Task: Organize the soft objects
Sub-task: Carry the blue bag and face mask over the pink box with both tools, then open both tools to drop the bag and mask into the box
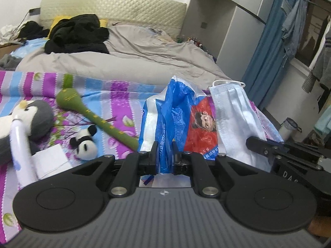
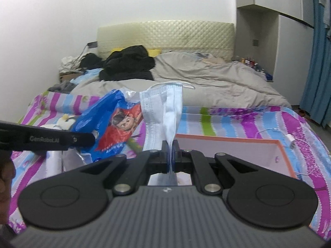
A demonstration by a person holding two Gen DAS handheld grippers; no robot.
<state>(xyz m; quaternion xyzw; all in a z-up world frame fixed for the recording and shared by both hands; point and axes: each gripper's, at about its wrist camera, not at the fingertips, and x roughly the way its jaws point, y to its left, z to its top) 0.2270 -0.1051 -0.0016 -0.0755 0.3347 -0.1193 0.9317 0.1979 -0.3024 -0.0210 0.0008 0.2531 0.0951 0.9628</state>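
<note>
Your left gripper [image 1: 164, 157] was clamped on the blue plastic bag [image 1: 165, 111], jaws pinching a bunched fold and holding it upright. Your right gripper [image 2: 170, 159] was pinched shut on a stack of face masks [image 2: 163, 107], lifted off the bed and hanging just right of the bag, touching or nearly so.

Right of the masks and near you, a pink-rimmed box [image 2: 238, 150] sat on the striped sheet [image 2: 248, 115]; I couldn't see inside it. Left of the bag, the green plush stick [image 1: 82, 107], small panda [image 1: 85, 142] and penguin plush [image 1: 26, 122] lay loose on the sheet, with a white folded item [image 1: 50, 161] near the penguin.

My read: early stage. Masks were in hand but not stowed in bag or box, and three plush toys remained untouched. Far end: grey duvet [image 1: 144, 55], black clothes [image 1: 78, 33].
</note>
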